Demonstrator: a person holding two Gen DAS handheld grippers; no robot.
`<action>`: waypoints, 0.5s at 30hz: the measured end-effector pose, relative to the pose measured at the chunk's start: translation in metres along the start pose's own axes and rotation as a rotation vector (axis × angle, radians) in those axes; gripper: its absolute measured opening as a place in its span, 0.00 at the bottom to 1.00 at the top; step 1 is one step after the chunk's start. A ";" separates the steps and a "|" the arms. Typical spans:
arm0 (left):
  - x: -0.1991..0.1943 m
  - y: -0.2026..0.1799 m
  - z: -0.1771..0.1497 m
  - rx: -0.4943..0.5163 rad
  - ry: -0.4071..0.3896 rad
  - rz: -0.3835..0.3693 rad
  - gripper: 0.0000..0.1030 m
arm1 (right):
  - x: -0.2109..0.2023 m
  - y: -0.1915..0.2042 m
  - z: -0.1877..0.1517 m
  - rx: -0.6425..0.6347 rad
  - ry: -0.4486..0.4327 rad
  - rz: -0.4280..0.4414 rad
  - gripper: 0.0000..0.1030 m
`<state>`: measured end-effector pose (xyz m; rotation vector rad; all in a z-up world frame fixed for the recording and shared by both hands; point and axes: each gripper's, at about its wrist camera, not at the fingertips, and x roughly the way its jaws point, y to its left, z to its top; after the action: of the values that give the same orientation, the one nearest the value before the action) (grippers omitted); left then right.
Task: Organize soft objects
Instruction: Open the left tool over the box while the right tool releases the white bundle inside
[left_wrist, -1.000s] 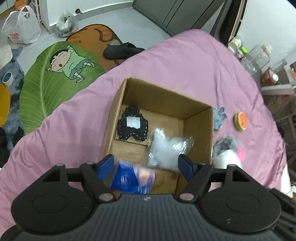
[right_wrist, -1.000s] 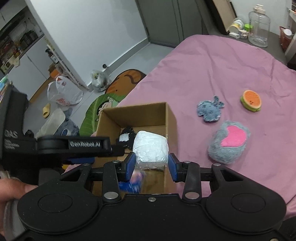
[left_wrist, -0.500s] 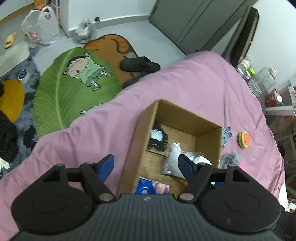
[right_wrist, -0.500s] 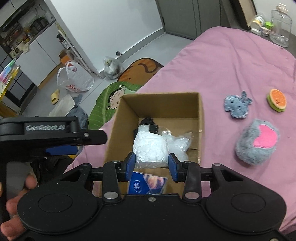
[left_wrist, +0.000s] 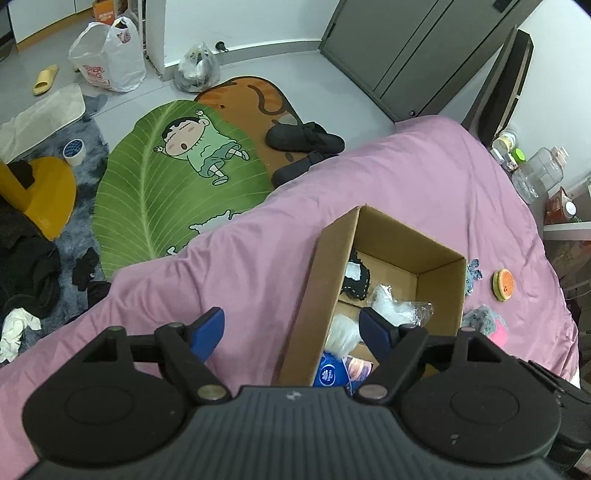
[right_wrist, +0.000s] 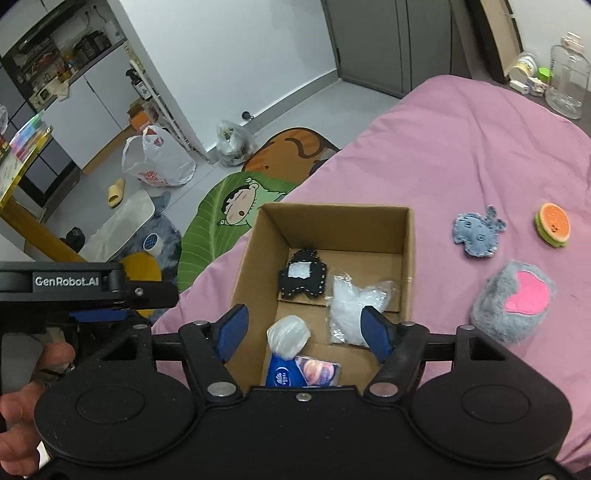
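Cardboard is forming the open box (right_wrist: 332, 229) sitting on the pink bedspread (right_wrist: 461, 155), and it is already holding four soft things: a black felt patch (right_wrist: 303, 278) toward the far wall, a crinkly clear bag of white stuffing (right_wrist: 354, 308) beside it, a white wrapped bundle (right_wrist: 289, 334) nearer the camera, and a blue tissue pack (right_wrist: 301, 373) against the near wall. Three soft items are lying out on the bedspread to the right of the box: a grey plush with a pink heart (right_wrist: 513, 301) just beside the box wall, a blue felt elephant (right_wrist: 476, 236) farther off, and an orange sponge slice (right_wrist: 553, 224) farthest right. The right gripper (right_wrist: 301, 328) is hanging over the near half of the box with its jaws spread wide and nothing between them, the wrapped bundle lying loose below the gap. The left gripper (left_wrist: 291, 328) is also gaping wide and empty, straddling the box's left wall, with the box between it and the loose items. Judging by this, the right gripper is much the nearer one for the next pick: the grey plush is lying to its right and slightly ahead, its long axis running roughly upper right to lower left, so a sideways shift and a slight wrist turn would likely be needed to close across its narrower width.
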<state>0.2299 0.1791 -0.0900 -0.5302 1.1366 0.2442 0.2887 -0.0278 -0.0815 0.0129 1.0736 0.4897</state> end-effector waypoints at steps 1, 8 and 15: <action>-0.002 0.000 -0.001 0.002 -0.003 -0.001 0.77 | -0.003 -0.001 0.000 0.002 -0.002 0.000 0.65; -0.019 -0.009 -0.010 0.042 -0.039 0.001 0.90 | -0.031 -0.014 -0.002 0.015 -0.036 0.000 0.72; -0.031 -0.025 -0.022 0.076 -0.064 -0.005 1.00 | -0.057 -0.029 -0.005 0.013 -0.068 -0.007 0.76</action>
<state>0.2108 0.1492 -0.0615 -0.4550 1.0781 0.2120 0.2737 -0.0773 -0.0429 0.0369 1.0099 0.4724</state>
